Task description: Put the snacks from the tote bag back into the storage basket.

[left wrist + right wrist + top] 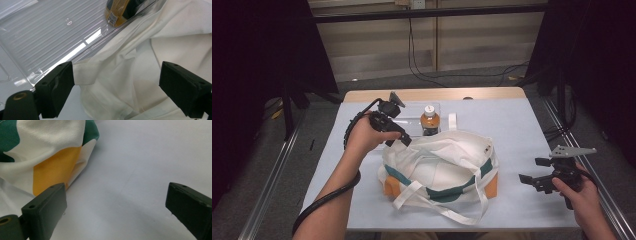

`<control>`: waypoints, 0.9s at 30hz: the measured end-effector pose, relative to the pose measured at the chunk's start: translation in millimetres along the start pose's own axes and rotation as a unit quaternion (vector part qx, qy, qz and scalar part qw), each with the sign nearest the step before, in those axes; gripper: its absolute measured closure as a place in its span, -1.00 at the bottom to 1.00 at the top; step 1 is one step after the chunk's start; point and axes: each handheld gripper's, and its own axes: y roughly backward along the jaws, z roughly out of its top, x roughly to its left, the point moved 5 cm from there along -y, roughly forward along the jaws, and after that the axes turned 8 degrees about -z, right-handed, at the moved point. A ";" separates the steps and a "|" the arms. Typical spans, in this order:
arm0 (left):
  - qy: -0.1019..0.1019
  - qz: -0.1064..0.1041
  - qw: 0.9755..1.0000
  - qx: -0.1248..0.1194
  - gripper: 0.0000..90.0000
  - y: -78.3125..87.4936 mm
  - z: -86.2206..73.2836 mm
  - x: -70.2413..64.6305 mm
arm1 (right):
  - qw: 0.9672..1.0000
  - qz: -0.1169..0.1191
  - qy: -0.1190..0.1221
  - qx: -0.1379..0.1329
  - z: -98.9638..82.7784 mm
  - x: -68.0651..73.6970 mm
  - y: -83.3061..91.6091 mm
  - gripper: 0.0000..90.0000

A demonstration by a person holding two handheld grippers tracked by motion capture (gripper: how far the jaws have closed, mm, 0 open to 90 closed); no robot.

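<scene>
Step, judged: taking tote bag (439, 167) rim to open it | bag lay mid-table, bottle (430, 120) in clear tray (45, 37) just behind | left gripper (116, 87) jaws wide, straddling rim fold | right gripper (537, 181) wide, empty, well apart | advice: pinch one fabric layer, keep off tray edge.

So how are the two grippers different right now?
The left gripper is at the tote bag's rim, its jaws either side of the white cloth; the right gripper sits off beside the bag with only table between its jaws. The left is farther from the person. Both are black and open.
</scene>
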 end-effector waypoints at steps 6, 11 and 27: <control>0.004 0.000 1.000 0.001 -0.72 3.5 -7.0 3.1 | 1.000 0.003 0.001 0.003 0.3 1.6 -0.2 -0.92; 0.009 -0.001 1.000 -0.003 -0.72 4.6 -12.9 6.9 | 1.000 0.003 0.002 0.003 0.3 2.0 -0.7 -0.92; 0.026 -0.007 1.000 -0.007 -0.73 7.2 -32.4 15.6 | 1.000 0.002 0.004 0.003 1.2 3.5 -0.8 -0.92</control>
